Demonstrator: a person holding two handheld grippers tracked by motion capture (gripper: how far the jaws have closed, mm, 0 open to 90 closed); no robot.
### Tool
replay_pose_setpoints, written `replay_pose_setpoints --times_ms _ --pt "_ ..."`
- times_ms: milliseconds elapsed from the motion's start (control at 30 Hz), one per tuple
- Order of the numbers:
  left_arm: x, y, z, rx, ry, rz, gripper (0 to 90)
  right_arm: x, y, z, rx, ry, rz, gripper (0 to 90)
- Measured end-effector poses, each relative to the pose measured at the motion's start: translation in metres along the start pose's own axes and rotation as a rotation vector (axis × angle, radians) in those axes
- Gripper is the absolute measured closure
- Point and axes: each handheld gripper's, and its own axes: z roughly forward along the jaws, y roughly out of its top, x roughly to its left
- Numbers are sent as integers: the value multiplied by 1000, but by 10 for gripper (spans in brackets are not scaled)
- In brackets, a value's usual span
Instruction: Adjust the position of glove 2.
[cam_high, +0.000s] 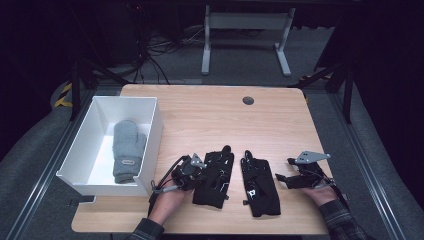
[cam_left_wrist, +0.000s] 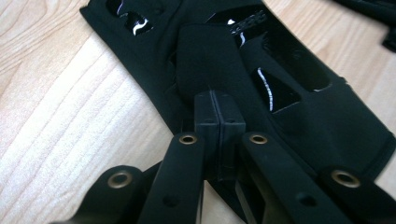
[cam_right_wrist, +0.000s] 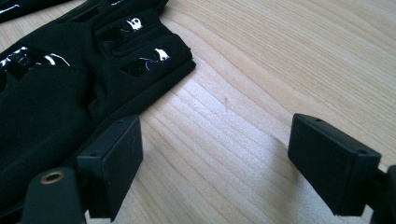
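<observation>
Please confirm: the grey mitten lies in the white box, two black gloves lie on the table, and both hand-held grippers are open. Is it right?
Not fully. The left hand-held gripper is shut, its jaws closed on the left black glove, as the left gripper view shows. The rest holds.

Table (cam_high: 210, 115): light wood top with rounded corners; a dark round grommet (cam_high: 248, 100) near its far edge.
Bin (cam_high: 153, 131): white, rectangular, open-topped, at the table's left side, overhanging the left edge.
Floor (cam_high: 240, 60): grey carpet beyond the table.
Cables (cam_high: 155, 50): black, tangled on the floor, far left.
Frame (cam_high: 245, 37): white metal legs of a further table standing behind.
</observation>
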Motion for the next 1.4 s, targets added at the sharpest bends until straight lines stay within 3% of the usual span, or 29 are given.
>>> replay_pose_setpoints --times_ms 233,333,467,800,967,1067,1167,1300,1400 --pt "19 10 -2 -63 49 -62 759 0 0 0 1 0 0 187" --pt "23 11 3 -56 57 -87 713 0 0 0 1 0 0 187" --pt "25 10 10 -24 56 -81 669 0 0 0 0 1 0 188" --pt "21 8 14 -29 15 -96 835 1 0 0 -1 3 -1 192" --pt "21 9 12 -31 1 -116 870 2 1 0 7 10 -4 181" --pt "21 9 10 -42 -8 -125 874 5 4 -2 37 33 -9 249" --pt "21 9 6 -66 -25 -139 877 11 6 -6 38 70 -25 392" --pt "23 8 0 -99 -52 -164 879 21 9 -12 33 142 -46 674" --pt "24 7 -3 -121 -71 -178 880 26 4 -15 62 190 -62 819"
